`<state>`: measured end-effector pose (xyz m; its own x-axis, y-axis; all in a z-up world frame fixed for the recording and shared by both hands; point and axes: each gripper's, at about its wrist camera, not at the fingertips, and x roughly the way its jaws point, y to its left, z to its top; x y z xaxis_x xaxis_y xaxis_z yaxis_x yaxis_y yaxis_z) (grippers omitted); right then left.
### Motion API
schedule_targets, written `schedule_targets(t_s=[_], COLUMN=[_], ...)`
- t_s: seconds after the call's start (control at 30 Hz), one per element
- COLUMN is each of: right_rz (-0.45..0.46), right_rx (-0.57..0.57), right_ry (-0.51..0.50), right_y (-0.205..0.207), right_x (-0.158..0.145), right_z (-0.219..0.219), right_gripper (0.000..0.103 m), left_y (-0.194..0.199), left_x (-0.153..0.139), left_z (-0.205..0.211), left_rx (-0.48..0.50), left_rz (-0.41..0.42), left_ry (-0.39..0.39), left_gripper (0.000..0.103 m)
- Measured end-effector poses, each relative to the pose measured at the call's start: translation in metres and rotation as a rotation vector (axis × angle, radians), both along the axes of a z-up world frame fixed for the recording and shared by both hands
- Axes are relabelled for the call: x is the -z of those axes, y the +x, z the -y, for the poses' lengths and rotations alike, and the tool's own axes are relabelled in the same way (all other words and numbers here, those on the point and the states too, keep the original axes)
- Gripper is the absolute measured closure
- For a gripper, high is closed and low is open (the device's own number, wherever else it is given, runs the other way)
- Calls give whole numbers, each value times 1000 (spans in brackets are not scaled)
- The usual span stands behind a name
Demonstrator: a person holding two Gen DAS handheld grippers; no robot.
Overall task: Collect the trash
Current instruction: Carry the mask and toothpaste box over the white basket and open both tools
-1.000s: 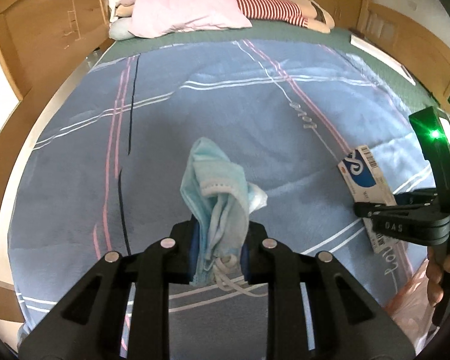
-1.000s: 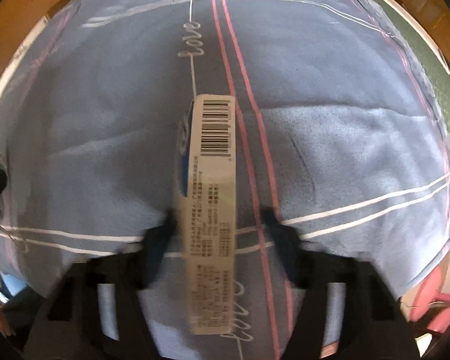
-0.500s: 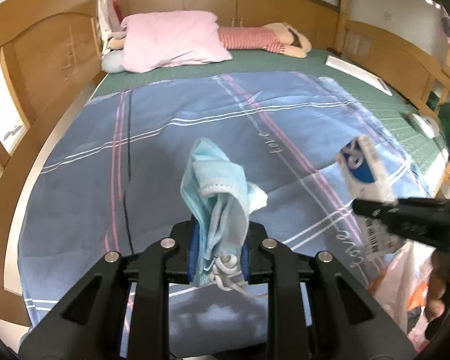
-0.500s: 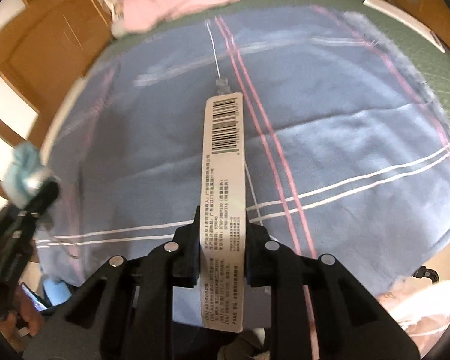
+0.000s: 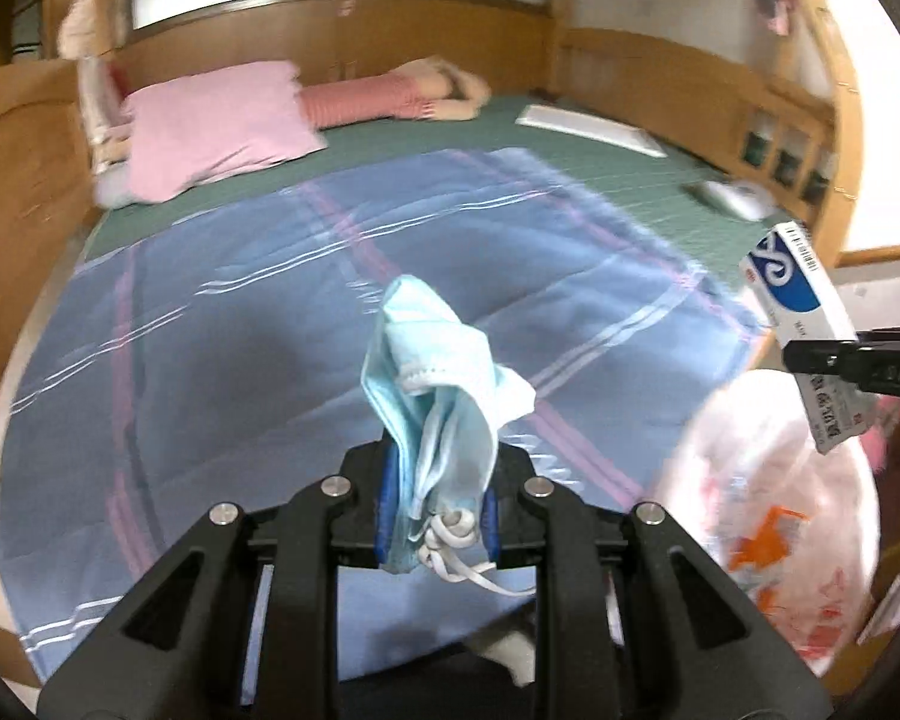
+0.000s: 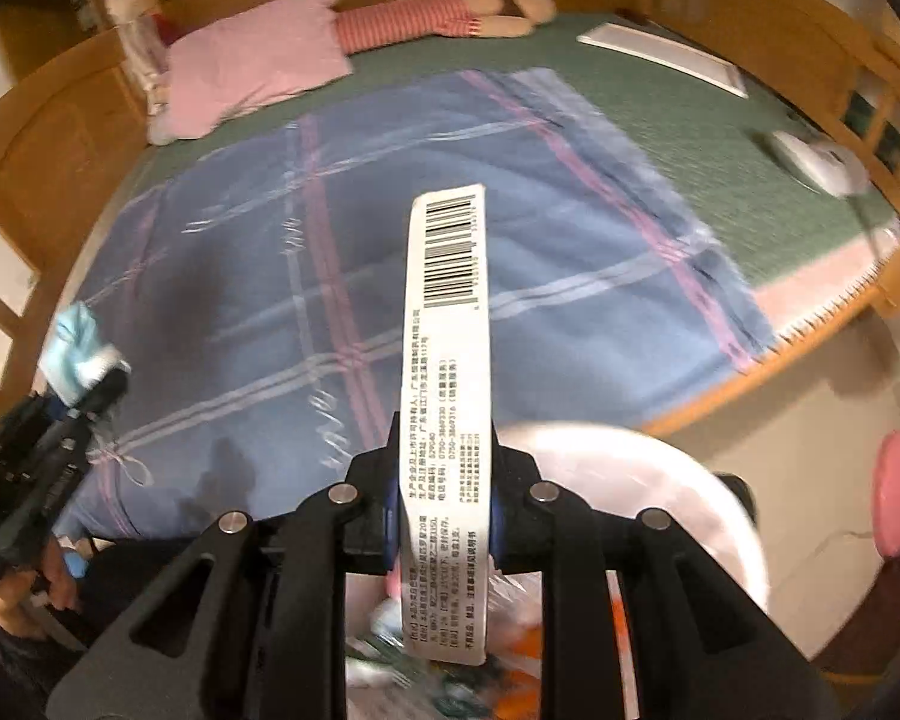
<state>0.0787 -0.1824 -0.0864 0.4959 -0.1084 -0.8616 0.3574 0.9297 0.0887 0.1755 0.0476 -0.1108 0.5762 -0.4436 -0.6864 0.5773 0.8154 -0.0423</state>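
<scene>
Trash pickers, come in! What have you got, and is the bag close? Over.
Left gripper shut on blue face mask. Right gripper shut on white barcoded box. Pink trash bag right below box. Nothing in the way.

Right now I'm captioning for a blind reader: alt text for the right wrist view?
The right gripper pinches a narrow white box, barcode up, above a trash bag beside a bed with a blue blanket. At far left, the left gripper holds a blue mask.
</scene>
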Motion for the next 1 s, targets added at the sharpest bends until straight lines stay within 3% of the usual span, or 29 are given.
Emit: schedule_targets(t_s=[0.2, 0.33, 0.4, 0.47, 0.5, 0.7, 0.9, 0.97, 1.0], right_rz=[-75, -167, -181, -139, -102, 91, 158, 168, 176], right_rx=[19, 14, 23, 63, 98, 227, 265, 268, 268], right_ry=[17, 98, 105, 95, 86, 54, 81, 88, 95], right_y=[-38, -52, -58, -64, -69, -96, -103, -105, -107], right_x=[20, 43, 43, 35, 27, -12, -25, -28, -29], right_z=[19, 27, 27, 34, 40, 59, 77, 79, 80], right_gripper=[80, 80, 72, 47, 43, 36, 35, 35, 35], left_y=[-38, -67, -78, -86, -90, -105, -120, -126, -130], left_x=[4, 11, 14, 17, 18, 25, 32, 35, 35], left_z=[39, 62, 70, 76, 78, 93, 108, 112, 114], left_rx=[171, 250, 276, 298, 307, 358, 435, 460, 466], left_rz=[-78, -90, -93, -90, -88, -116, -153, -154, -150], left_ry=[-57, -47, -39, -30, -28, -44, -61, -55, -51], left_gripper=[80, 80, 80, 81, 80, 81, 79, 74, 57])
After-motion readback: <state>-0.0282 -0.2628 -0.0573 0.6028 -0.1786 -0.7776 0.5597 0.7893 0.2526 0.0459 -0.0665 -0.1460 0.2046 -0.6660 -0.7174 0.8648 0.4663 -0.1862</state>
